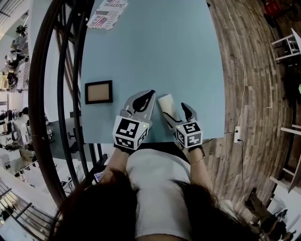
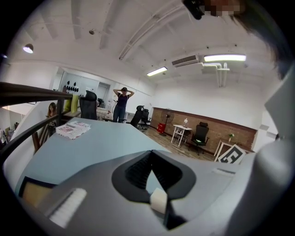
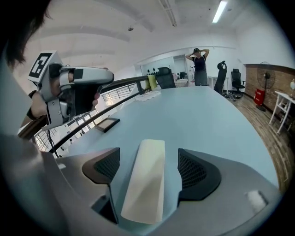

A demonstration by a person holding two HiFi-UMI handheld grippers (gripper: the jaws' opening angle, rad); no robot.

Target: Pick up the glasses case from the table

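Note:
The glasses case [image 1: 166, 104] is a long cream box lying flat on the light blue table [image 1: 155, 52], near its front edge. My right gripper [image 1: 175, 112] is open and straddles the case. In the right gripper view the case [image 3: 146, 177] lies lengthwise between the two dark pads [image 3: 193, 169], with a gap on each side. My left gripper [image 1: 146, 98] hovers just left of the case. Its jaws [image 2: 150, 156] meet at the tips with nothing between them. The case does not show in the left gripper view.
A small dark-framed brown board [image 1: 99, 92] lies on the table to the left. A printed booklet [image 1: 107, 14] sits at the far end. A dark curved railing [image 1: 40, 94] runs along the table's left side. Wooden floor with a power strip [image 1: 237, 134] lies to the right. A person [image 3: 199, 64] stands far beyond.

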